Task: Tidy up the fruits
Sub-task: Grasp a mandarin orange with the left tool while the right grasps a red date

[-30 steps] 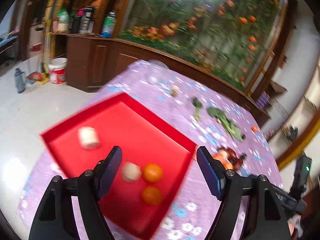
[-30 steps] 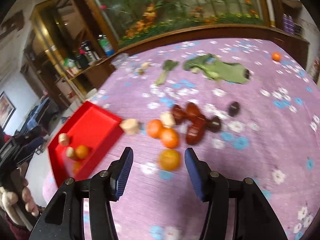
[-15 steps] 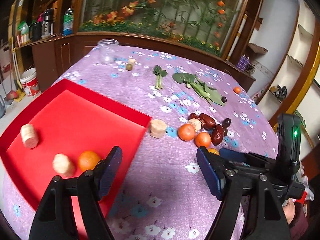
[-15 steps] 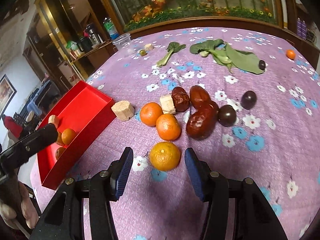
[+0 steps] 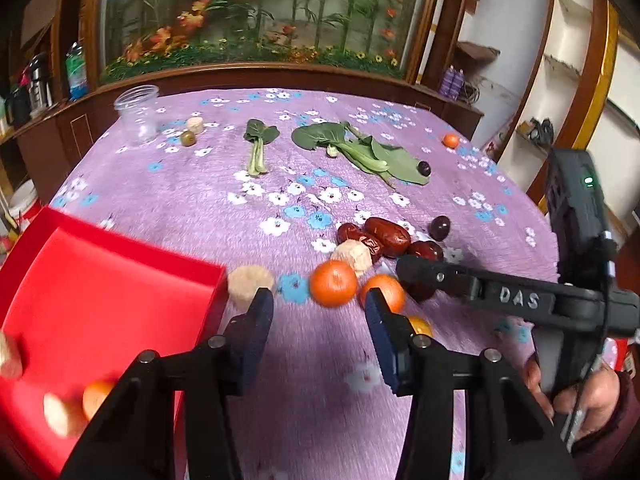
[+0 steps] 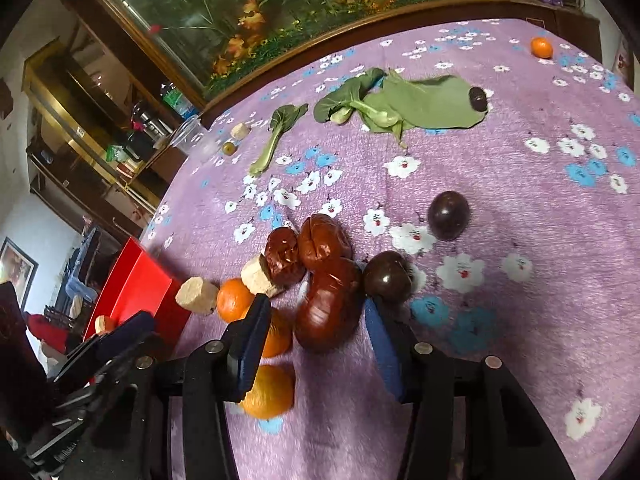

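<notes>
Here, in the left wrist view, the left gripper (image 5: 318,312) hangs wide, holding nothing, over free purple cloth (image 5: 224,188) between the red tray (image 5: 100,292) wall and the tangerines (image 5: 333,283). In the right wrist view, the right gripper (image 6: 316,320) stands wide around a big red date (image 6: 330,306), cloth bare to its right.

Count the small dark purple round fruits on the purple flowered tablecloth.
3 dark purple round fruits: one on the big green leaf at the far side, one alone mid-table, one beside the large red-brown date. More may be hidden.
</notes>
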Demonstrator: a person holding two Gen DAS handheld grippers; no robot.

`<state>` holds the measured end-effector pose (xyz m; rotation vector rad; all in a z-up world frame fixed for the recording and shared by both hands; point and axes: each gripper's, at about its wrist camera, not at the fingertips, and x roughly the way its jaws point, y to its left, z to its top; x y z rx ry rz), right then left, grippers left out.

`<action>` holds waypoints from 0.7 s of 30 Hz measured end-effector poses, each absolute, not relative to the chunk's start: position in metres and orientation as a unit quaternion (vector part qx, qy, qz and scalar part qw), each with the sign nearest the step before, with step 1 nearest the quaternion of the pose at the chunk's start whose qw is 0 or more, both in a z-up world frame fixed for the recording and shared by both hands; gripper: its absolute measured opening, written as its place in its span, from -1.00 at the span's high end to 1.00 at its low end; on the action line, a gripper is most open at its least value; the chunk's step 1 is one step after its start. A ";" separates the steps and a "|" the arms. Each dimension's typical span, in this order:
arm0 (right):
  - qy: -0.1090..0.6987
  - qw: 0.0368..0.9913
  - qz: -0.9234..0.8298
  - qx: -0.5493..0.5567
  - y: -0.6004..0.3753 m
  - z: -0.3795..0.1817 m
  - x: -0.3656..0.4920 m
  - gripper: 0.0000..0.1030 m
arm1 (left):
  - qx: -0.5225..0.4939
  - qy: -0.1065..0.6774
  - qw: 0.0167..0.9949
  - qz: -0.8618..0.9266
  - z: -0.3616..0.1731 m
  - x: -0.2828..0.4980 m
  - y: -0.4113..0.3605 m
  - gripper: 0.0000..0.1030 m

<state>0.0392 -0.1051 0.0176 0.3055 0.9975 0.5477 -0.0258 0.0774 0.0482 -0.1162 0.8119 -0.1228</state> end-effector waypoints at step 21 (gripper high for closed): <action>0.459 0.833 0.269 0.148 -0.103 0.012 0.046 0.38 | -0.009 0.449 0.890 -0.084 0.010 0.025 0.052 0.38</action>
